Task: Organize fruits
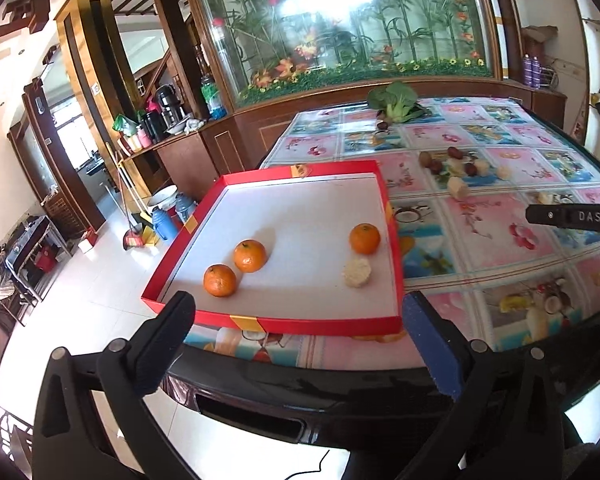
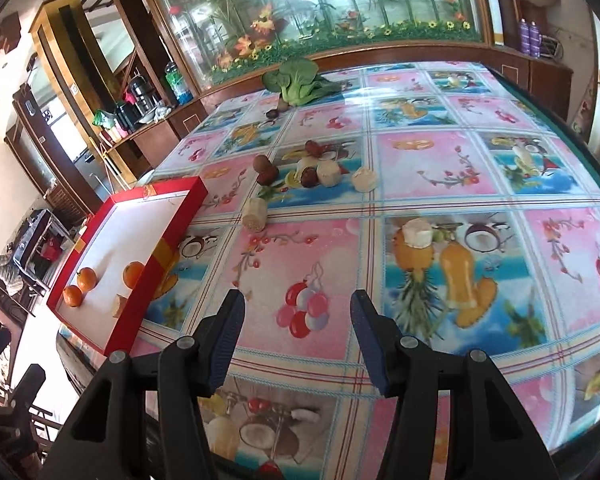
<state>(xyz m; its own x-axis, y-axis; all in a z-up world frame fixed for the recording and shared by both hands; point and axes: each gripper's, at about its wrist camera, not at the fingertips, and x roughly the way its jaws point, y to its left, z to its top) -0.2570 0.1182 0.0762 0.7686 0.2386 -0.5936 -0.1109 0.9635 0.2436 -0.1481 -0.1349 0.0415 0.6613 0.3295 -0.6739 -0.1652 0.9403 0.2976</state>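
Note:
A red box with a white floor (image 1: 300,208) lies at the table's left edge; it also shows in the right wrist view (image 2: 156,216). It holds three oranges (image 1: 250,256) and a pale corn piece (image 1: 357,272). More corn pieces (image 2: 255,209) and red dates (image 2: 309,177) lie loose mid-table, one corn piece (image 2: 418,233) nearer. My left gripper (image 1: 296,316) is open and empty just before the box's near wall. My right gripper (image 2: 298,312) is open and empty above the tablecloth, right of the box.
A green bok choy (image 2: 298,80) lies at the table's far edge by a glass flower display (image 2: 300,8). The table has a fruit-print cloth (image 2: 420,168). A shelf with flasks (image 1: 160,116) stands to the left, with floor below the box's overhanging side.

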